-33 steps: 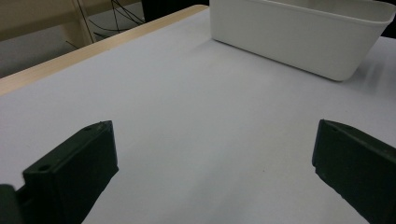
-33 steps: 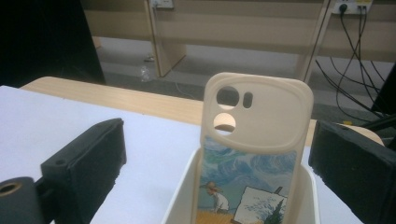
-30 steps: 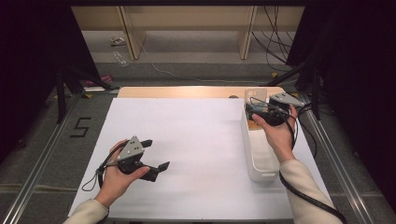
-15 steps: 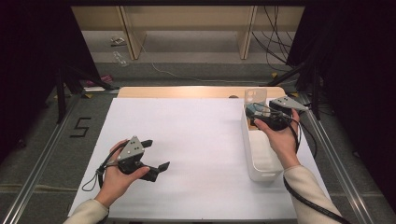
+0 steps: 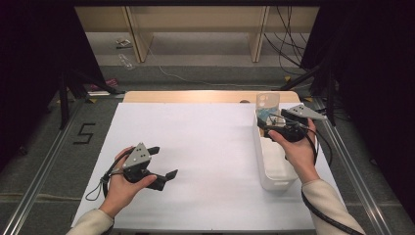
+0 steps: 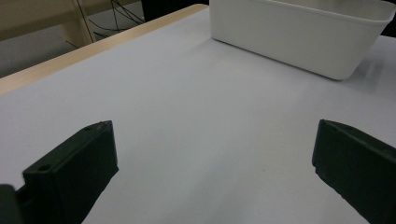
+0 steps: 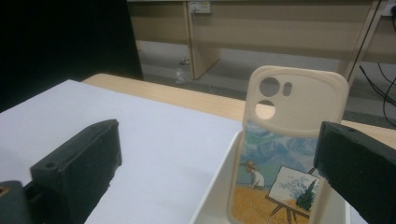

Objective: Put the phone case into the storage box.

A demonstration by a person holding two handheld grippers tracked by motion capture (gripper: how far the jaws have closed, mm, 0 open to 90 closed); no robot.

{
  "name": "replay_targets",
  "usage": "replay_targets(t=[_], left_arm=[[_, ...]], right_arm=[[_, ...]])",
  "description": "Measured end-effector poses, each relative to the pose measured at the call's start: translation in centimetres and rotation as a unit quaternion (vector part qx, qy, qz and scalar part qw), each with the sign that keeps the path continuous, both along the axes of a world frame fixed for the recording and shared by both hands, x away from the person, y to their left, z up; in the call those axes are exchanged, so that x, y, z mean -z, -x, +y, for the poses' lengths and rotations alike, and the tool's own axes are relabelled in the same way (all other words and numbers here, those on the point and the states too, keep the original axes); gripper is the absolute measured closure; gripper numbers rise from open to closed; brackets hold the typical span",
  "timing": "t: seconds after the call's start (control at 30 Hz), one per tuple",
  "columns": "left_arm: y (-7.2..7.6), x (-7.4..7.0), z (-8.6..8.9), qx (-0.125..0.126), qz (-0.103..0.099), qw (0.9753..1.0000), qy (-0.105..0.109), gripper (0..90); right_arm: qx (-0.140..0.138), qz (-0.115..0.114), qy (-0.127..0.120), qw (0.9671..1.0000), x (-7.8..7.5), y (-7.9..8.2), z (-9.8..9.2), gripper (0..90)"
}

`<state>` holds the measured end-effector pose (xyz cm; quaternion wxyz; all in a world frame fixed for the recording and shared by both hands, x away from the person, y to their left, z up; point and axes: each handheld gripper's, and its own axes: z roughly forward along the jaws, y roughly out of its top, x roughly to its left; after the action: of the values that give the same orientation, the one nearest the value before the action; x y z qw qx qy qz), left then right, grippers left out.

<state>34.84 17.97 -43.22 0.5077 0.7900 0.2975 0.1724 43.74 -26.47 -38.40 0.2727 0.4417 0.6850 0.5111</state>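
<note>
My right gripper [image 5: 277,124] hovers with jaws apart above the one white bin [image 5: 272,165]; one phone case [image 7: 285,154] stands upright inside its far end. My left gripper [image 5: 163,163], jaws wide, waits well left of the bin.

The table [image 5: 205,98] has a light wood top, exposed as a strip along its far edge. A white sheet [image 5: 205,156] covers the rest of the surface, reaching the near edge and both sides. A white rectangular bin [image 5: 272,166] stands directly on the sheet near the right edge, its long side running from near to far. The remainder of the sheet carries nothing else.
</note>
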Motion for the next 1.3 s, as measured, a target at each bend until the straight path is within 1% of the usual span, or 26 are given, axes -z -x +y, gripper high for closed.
replay_targets(t=[0.33,0.57,0.73,0.9,1.3], left_arm=[[0.0,0.0,0.0,0.0,0.0,1.0,-0.001,0.0],[0.0,-0.1,0.1,-0.002,-0.001,1.0,0.0,0.0],[0.1,-0.2,0.1,-0.002,-0.003,1.0,0.001,0.0],[0.1,-0.2,0.1,-0.002,-0.002,1.0,0.002,0.0],[0.3,-0.3,0.1,-0.002,-0.004,1.0,0.004,0.0]], right_arm=[[-0.018,0.0,0.002,0.9998,0.3,1.1,-0.4,1.4],[-0.024,0.0,-0.001,0.9997,0.4,1.6,-0.4,1.3],[-0.032,-0.001,0.001,0.9995,0.4,2.1,-0.3,1.2],[-0.042,-0.002,-0.005,0.9991,0.6,2.4,-0.4,1.2],[-0.054,-0.004,-0.012,0.9985,0.9,3.6,-1.1,1.2]])
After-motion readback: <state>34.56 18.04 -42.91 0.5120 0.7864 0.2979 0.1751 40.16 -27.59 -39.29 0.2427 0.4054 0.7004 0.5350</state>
